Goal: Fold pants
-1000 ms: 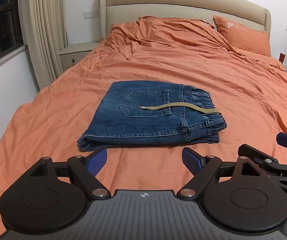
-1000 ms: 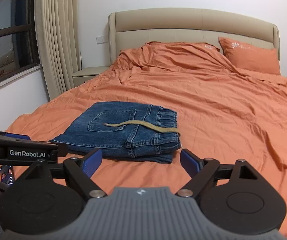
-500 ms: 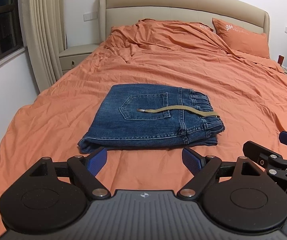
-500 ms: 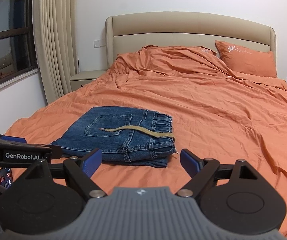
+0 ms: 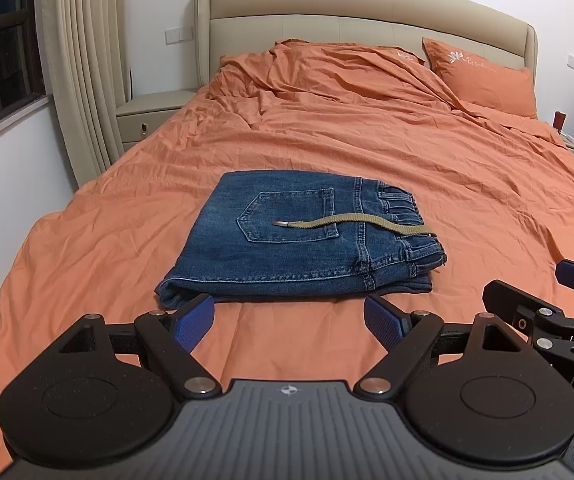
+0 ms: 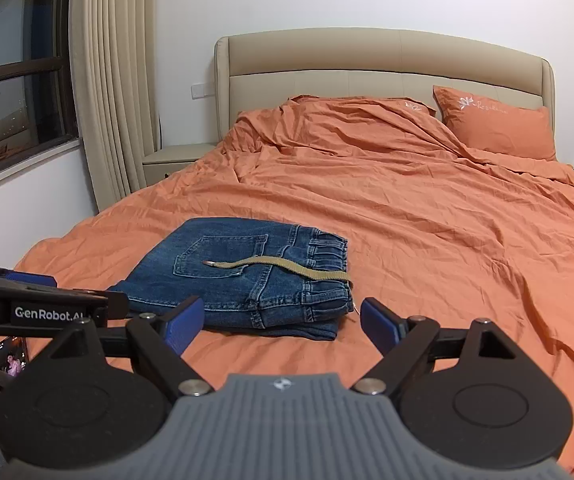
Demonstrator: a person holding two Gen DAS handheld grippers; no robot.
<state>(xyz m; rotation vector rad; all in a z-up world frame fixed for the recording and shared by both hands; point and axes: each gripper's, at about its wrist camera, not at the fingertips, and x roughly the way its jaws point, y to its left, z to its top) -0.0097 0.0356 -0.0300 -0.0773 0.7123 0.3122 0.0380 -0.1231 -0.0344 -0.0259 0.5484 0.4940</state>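
Observation:
Blue denim pants (image 5: 287, 252) (image 6: 247, 276) lie folded into a compact rectangle on the orange bed, back pocket up, elastic waistband to the right. A tan drawstring (image 5: 351, 224) (image 6: 279, 266) trails across the top. My left gripper (image 5: 289, 322) hovers open just short of the near fold edge, holding nothing. My right gripper (image 6: 277, 324) is open too, back from the pants' near right corner, also with nothing in it. Each gripper shows at the side of the other's view.
The orange duvet (image 5: 367, 140) covers the whole bed, with a bunched heap and a pillow (image 5: 483, 80) by the beige headboard (image 5: 367, 12). A nightstand (image 5: 151, 112) and curtain (image 5: 83, 60) stand at the left. A phone (image 6: 11, 356) shows low left.
Both grippers have drawn back and risen a little from the folded pants. The pants have not moved, and both grippers stay open.

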